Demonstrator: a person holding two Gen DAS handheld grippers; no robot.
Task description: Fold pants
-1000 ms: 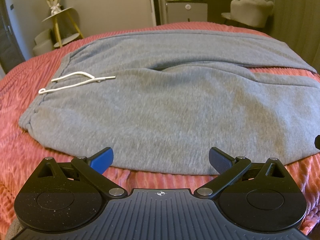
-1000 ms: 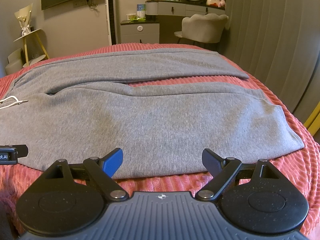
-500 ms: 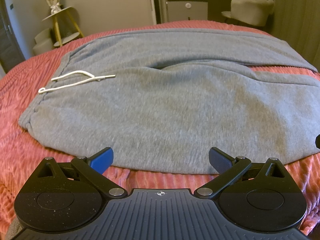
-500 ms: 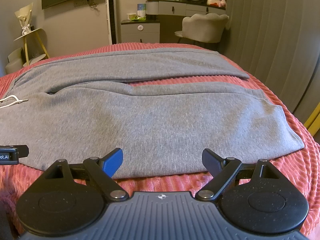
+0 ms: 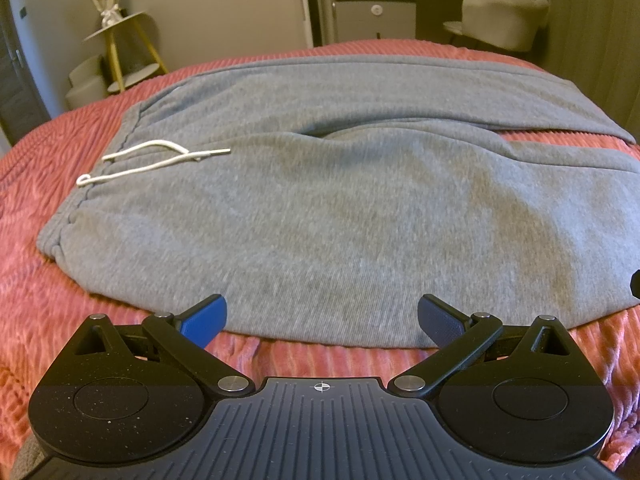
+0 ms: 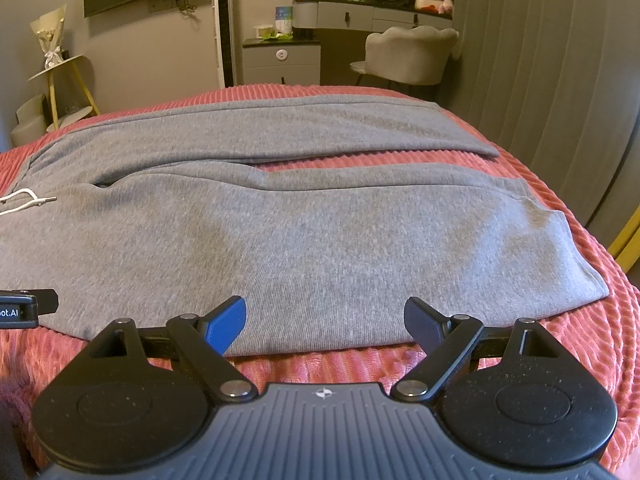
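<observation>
Nothing has moved since earlier frames. Pants lie flat on bed, legs apart. Left gripper and right gripper both gape empty at near hem. Risk: pinching only the top layer, or bedspread too.

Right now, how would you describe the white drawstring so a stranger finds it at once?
Look at the grey sweatpants spread across the pink ribbed bedspread. At their waistband end lies the white drawstring, the only white, thin cord on the grey fabric.

Both wrist views low, near, facing across pants, shared bed
</observation>
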